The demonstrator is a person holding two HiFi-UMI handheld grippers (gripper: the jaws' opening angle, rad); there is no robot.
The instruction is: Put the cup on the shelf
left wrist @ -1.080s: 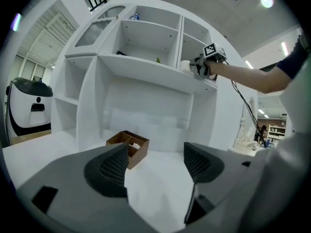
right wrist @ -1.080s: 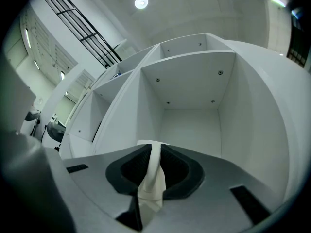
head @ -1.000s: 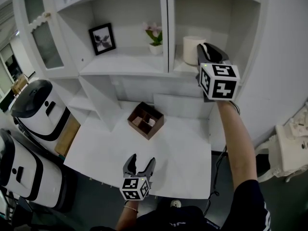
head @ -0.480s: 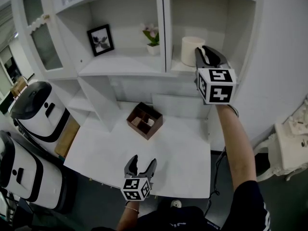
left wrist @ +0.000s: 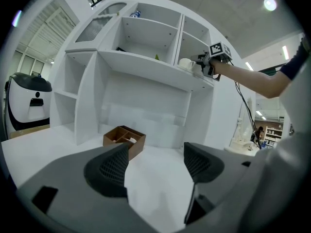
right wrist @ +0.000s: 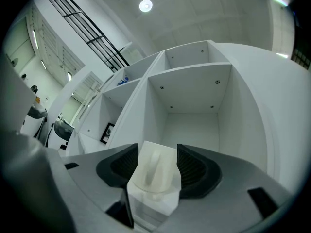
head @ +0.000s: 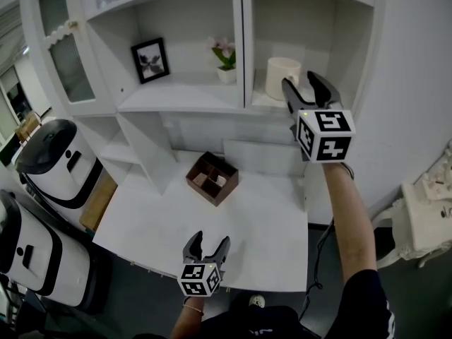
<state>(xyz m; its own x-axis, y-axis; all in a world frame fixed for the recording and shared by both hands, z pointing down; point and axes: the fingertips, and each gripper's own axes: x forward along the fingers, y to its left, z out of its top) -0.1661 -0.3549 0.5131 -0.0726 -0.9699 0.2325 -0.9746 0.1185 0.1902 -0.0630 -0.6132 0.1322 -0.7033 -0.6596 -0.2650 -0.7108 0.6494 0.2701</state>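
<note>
Head view: the white shelf unit stands behind the worktop, on which a brown box sits. The cup stands upright in the unit's right-hand compartment. The right tool has just been opening, and its jaws stand wide on either side of the cup's handle. The left tool hovers at the worktop's near edge, jaws apart and empty.
</note>
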